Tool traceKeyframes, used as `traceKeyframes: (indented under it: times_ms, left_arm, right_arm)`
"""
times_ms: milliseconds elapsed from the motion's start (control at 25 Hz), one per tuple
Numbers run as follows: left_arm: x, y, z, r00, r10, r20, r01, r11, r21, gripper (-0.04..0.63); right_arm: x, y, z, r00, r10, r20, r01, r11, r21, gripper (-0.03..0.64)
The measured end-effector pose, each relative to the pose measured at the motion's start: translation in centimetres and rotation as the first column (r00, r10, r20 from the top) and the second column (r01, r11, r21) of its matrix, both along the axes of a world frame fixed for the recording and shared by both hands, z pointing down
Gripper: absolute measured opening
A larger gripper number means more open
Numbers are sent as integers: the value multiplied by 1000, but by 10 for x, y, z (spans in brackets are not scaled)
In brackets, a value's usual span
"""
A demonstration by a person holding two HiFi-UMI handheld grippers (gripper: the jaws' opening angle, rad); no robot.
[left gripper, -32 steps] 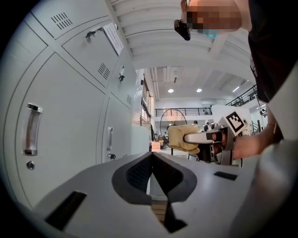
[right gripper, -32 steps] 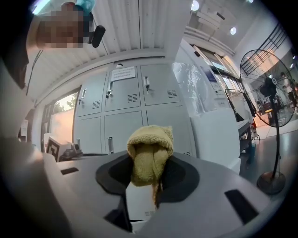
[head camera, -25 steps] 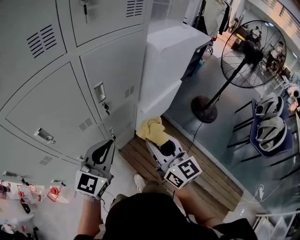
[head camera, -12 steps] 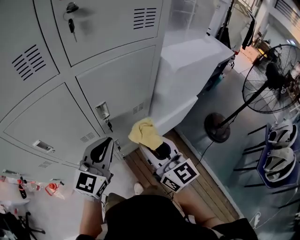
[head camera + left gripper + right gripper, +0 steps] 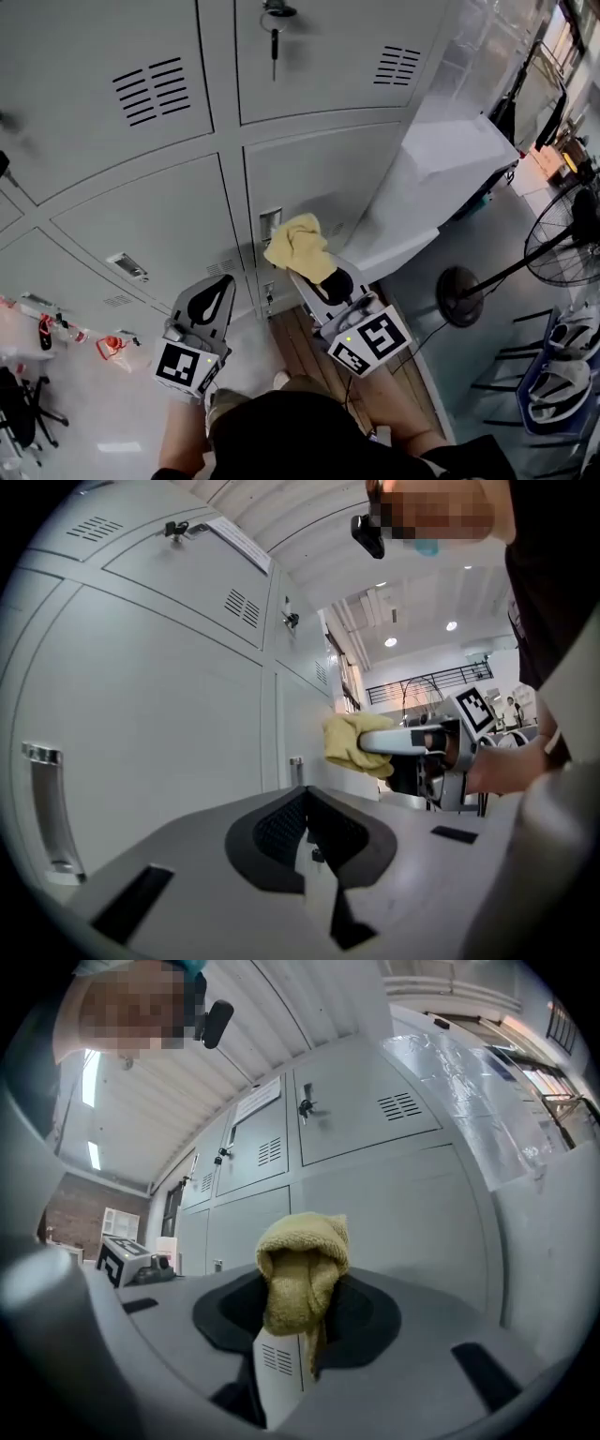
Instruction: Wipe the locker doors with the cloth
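Grey locker doors (image 5: 150,220) fill the upper head view, and one upper door has a key in its lock (image 5: 273,28). My right gripper (image 5: 305,265) is shut on a yellow cloth (image 5: 298,246), held up in front of a lower door next to its latch (image 5: 270,225). I cannot tell whether the cloth touches the door. In the right gripper view the cloth (image 5: 300,1274) hangs bunched from the jaws of that gripper (image 5: 298,1314). My left gripper (image 5: 225,283) is shut and empty, low beside the lockers. Its tips (image 5: 306,797) meet with nothing between them, and the cloth (image 5: 354,744) shows beyond.
A white plastic-covered cabinet (image 5: 441,173) stands right of the lockers. Farther right are a pedestal fan (image 5: 466,298) and blue stools (image 5: 561,389). Wooden slats (image 5: 305,339) lie on the floor under me. Red small items (image 5: 56,330) sit on the floor at left.
My right gripper has carried the cloth up and toward the lockers, from near the floor slats to the lower door's latch. The left gripper has barely moved.
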State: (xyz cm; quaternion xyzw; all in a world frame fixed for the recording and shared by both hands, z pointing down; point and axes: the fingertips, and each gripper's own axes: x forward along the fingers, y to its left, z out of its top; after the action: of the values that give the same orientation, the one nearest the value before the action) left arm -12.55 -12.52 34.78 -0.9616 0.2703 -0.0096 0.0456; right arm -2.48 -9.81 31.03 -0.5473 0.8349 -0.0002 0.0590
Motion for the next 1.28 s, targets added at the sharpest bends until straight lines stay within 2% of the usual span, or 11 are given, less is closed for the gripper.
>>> traceKeyframes:
  times_ms: [120, 280, 360, 560, 880, 1280]
  left_arm:
    - [52, -1, -1, 999, -45, 24, 45, 999, 8, 8]
    - [188, 4, 0, 996, -89, 22, 89, 996, -5, 8]
    - [219, 4, -3, 995, -102, 8, 102, 995, -17, 8]
    - [176, 0, -4, 992, -126, -3, 126, 992, -24, 8]
    - [155, -5, 2, 988, -152, -2, 152, 988, -42, 8]
    - [124, -11, 6, 986, -167, -4, 167, 985, -54, 8]
  right_arm:
    - [60, -11, -12, 1000, -23, -11, 23, 999, 22, 143]
    - [208, -21, -26, 999, -48, -13, 49, 998, 45, 143]
    - [242, -25, -32, 998, -53, -16, 54, 997, 54, 143]
    - [209, -41, -47, 998, -49, -29, 51, 996, 72, 143]
    - [207, -68, -66, 999, -17, -48, 21, 996, 83, 143]
    - [189, -82, -76, 999, -31, 19, 29, 995, 93, 143]
